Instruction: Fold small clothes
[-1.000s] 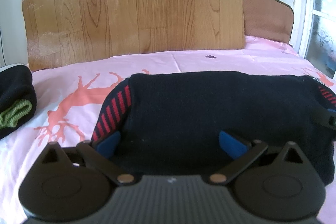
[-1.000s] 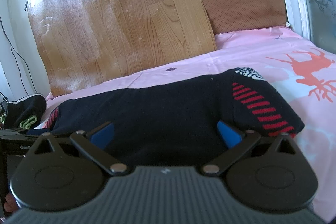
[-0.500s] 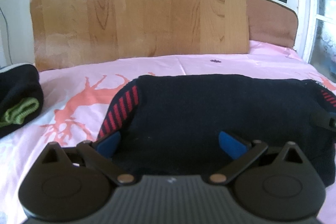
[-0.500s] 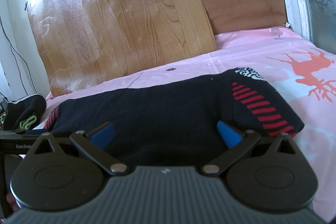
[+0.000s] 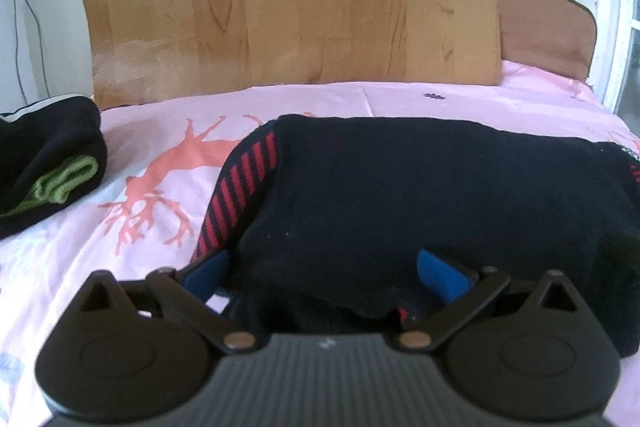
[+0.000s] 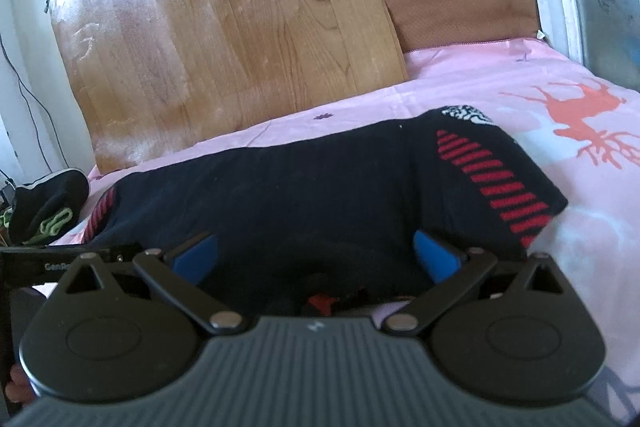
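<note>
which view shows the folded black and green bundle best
The left wrist view. There the folded black and green bundle lies large at the left edge on the pink bedsheet, its green rolled edge plain, though the frame cuts it off. The right wrist view shows it small and far off at the left, partly behind the left gripper.

The sweater is dark matt knit cloth with red striped bands. The sheet is smooth pink cloth. The far board is wood-grain, slightly glossy (scuffed white at left). The gripper housings look matt black plastic, ribbed.
</note>
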Motion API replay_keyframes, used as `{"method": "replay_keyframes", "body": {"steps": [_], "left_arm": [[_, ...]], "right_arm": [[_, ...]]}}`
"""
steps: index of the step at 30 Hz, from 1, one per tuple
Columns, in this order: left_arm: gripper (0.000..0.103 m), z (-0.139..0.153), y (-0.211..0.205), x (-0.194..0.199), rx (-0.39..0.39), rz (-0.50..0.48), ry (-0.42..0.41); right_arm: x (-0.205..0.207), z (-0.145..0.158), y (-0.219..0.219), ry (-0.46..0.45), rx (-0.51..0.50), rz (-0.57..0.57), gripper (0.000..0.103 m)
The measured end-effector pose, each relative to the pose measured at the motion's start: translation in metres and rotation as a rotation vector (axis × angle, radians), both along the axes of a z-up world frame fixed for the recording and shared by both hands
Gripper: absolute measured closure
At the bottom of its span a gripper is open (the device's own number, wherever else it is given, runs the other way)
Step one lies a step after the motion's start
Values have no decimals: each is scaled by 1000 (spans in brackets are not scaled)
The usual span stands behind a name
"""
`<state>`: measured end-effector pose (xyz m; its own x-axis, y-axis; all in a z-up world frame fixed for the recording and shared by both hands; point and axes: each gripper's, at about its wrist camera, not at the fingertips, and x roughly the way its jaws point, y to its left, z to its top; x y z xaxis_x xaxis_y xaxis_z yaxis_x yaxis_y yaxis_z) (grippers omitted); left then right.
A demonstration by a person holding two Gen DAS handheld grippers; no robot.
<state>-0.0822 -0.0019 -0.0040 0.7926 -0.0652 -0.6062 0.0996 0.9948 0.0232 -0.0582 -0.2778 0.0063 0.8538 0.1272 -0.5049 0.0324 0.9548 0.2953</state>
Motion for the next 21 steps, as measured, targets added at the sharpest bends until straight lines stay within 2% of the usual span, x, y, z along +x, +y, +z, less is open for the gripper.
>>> {"method": "replay_keyframes", "body": {"steps": [7, 13, 21], "left_arm": [[0, 5, -6, -10, 5, 31, -5], [0, 15, -14, -17, -37, -18, 4], [0, 18, -23, -17, -21, -8, 8]], "right_arm": [[-10, 1, 6, 2, -33, -18, 0], [-21, 8, -5, -5, 17, -39, 0], [-33, 14, -21, -38, 48, -91, 3]]}}
